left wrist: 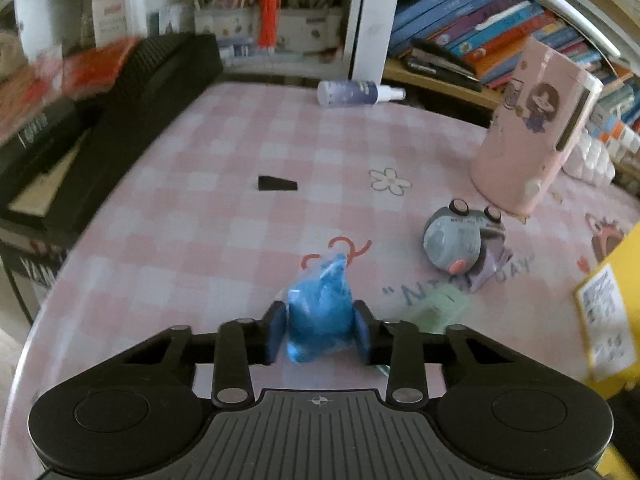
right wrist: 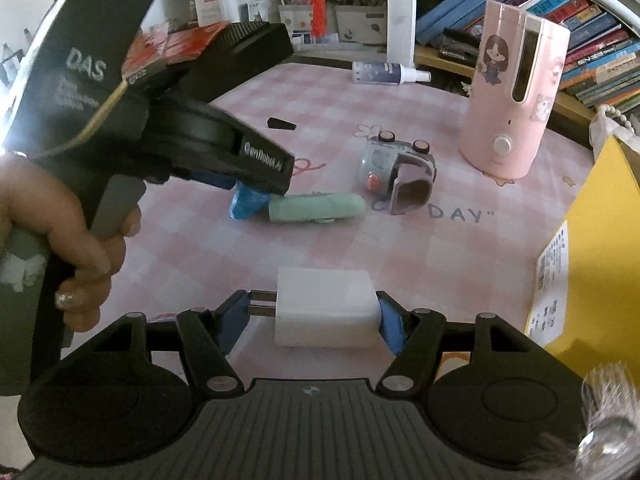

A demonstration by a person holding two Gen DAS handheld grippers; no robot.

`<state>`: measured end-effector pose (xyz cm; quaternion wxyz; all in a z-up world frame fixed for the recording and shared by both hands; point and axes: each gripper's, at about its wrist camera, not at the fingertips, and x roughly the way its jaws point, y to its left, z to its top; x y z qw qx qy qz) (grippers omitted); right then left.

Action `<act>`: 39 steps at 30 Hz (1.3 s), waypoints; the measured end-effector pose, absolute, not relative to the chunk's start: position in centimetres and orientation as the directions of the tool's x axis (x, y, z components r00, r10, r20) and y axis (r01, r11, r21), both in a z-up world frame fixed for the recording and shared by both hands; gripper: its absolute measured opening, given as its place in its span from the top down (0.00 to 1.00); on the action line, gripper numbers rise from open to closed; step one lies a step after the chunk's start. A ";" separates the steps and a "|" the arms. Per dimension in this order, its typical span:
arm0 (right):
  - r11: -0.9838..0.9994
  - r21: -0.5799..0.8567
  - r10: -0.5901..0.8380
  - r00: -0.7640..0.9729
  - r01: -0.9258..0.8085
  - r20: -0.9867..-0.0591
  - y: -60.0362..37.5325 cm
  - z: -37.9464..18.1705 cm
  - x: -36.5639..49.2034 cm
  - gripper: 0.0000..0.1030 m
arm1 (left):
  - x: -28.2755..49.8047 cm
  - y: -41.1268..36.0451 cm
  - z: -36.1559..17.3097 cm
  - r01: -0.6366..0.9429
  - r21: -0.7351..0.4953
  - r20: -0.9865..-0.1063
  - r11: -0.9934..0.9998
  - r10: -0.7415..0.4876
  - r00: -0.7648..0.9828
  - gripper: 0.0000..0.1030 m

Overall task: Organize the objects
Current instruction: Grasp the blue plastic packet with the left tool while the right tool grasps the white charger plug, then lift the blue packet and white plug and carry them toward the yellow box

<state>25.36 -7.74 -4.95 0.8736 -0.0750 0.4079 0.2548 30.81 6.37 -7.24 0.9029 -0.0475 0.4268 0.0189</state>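
Blue bag point(left wrist: 320, 312) sits pinched in your left gripper point(left wrist: 320, 330) jaws, low over the desk point(left wrist: 208, 216); your right gripper point(right wrist: 316, 316) clamps the white charger point(right wrist: 326, 308), prongs pointing left.

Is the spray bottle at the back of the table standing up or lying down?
Lying down. The spray bottle rests on its side on the checked tablecloth, nozzle toward the bookshelf.

On the table point(right wrist: 440, 248), the toy camera point(right wrist: 394, 170) lies between spray bottle point(right wrist: 386, 73) behind and charger point(right wrist: 326, 312) in front.
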 end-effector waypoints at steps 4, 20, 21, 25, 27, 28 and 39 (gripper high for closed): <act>0.866 0.079 0.377 0.542 -0.494 -0.751 -8.1 -4.9 25.2 0.37 | 30.0 6.2 -7.0 -0.046 -0.047 -0.770 0.998 -0.007 0.638 0.72; 0.891 0.059 0.354 0.607 -0.450 -0.711 -9.1 -2.3 22.6 0.37 | 20.4 7.9 -1.3 -0.013 -0.149 -0.689 0.989 -0.094 0.719 0.73; 0.891 0.055 0.353 0.611 -0.451 -0.708 -9.1 -2.1 22.2 0.37 | 19.8 8.1 -1.0 -0.015 -0.155 -0.683 0.988 -0.096 0.724 0.73; 0.890 0.045 0.353 0.625 -0.453 -0.696 -9.0 -1.2 20.5 0.37 | 17.7 8.8 -0.1 -0.011 -0.165 -0.663 0.986 -0.103 0.742 0.73; 0.890 0.044 0.355 0.630 -0.453 -0.691 -8.9 -0.8 19.7 0.37 | 16.7 9.1 0.4 -0.013 -0.171 -0.653 0.985 -0.103 0.751 0.73; 0.890 0.042 0.355 0.633 -0.454 -0.688 -8.8 -0.5 19.2 0.37 | 16.3 9.3 0.6 -0.012 -0.176 -0.647 0.984 -0.106 0.755 0.73; 0.901 0.020 0.330 0.654 -0.434 -0.681 -7.6 0.3 14.3 0.37 | 10.9 10.1 0.6 0.033 -0.212 -0.632 0.977 -0.163 0.758 0.73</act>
